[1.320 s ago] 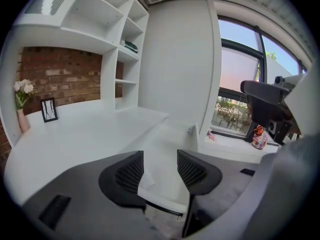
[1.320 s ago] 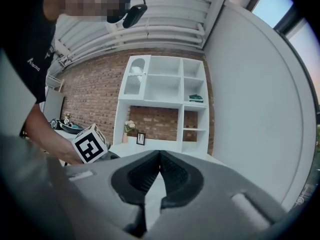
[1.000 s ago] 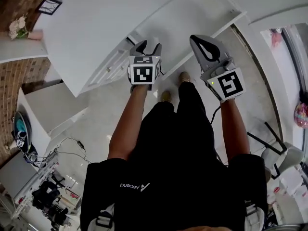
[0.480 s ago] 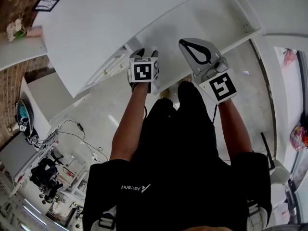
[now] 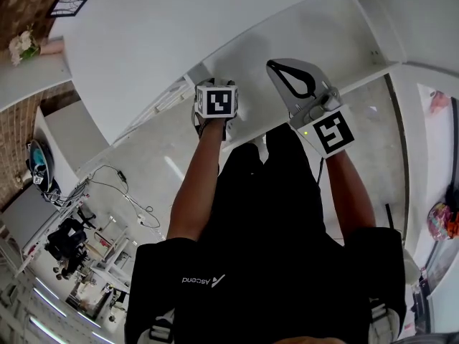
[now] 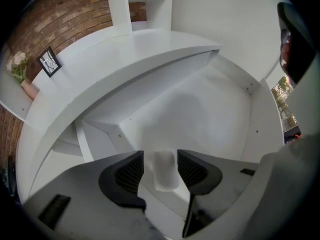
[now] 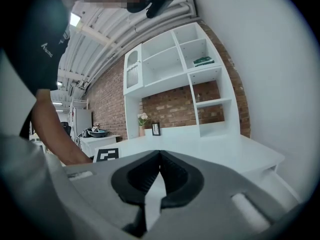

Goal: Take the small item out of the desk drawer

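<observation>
Drawn farther out than half a second ago, the wide white desk drawer (image 6: 200,119) now covers the patch of floor where the person's shoes showed beyond its front edge. At the drawer's front, left of its middle, the left gripper (image 6: 160,155) has its jaws a little apart and closed on either side of a short white handle tab (image 6: 163,171), which stands between the dark ribbed pads (image 6: 130,174). Beyond the tab, the drawer's pale floor and side walls lie open to that gripper's camera, under the curved edge of the white desk top (image 6: 150,49). Where the small item lies cannot be told from any view. Over the drawer's front, right of the handle tab, the right gripper (image 7: 160,153) is held with its jaws closed tip to tip and nothing between them. Well behind the drawer and off to its left, a black picture frame (image 6: 49,62) stands on the desk top. Pale flowers in a pink vase (image 6: 19,66) stand on a separate white ledge just beside it, with a red brick wall (image 6: 75,9) behind both. A white open shelving unit (image 7: 175,79) rises behind the drawer, and a green book (image 7: 204,61) lies on one of its shelves.
</observation>
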`<act>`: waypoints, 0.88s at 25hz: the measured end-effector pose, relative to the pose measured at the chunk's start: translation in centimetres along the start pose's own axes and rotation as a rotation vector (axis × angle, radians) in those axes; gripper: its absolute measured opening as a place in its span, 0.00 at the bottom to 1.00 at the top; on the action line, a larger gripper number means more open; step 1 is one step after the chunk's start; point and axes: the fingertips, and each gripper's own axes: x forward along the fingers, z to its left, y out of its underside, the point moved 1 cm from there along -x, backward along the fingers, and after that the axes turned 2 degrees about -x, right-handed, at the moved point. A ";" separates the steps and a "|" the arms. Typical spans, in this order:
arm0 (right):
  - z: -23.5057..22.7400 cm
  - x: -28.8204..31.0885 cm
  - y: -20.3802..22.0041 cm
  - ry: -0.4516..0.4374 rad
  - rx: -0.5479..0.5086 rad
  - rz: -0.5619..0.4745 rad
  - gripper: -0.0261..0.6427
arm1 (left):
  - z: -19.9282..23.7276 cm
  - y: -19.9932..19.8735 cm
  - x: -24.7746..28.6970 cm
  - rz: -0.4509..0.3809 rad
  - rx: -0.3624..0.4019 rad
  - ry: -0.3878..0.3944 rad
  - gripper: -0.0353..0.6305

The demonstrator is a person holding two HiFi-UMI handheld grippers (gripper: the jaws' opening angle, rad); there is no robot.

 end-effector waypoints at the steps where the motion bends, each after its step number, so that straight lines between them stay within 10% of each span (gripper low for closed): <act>1: -0.4 0.1 0.1 -0.003 0.007 0.000 0.04 | 0.1 -0.1 0.3 0.014 0.001 -0.013 0.36; 22: -5.4 -0.1 -0.4 0.020 0.055 -0.036 0.04 | -0.6 1.2 4.2 0.312 0.136 -0.100 0.36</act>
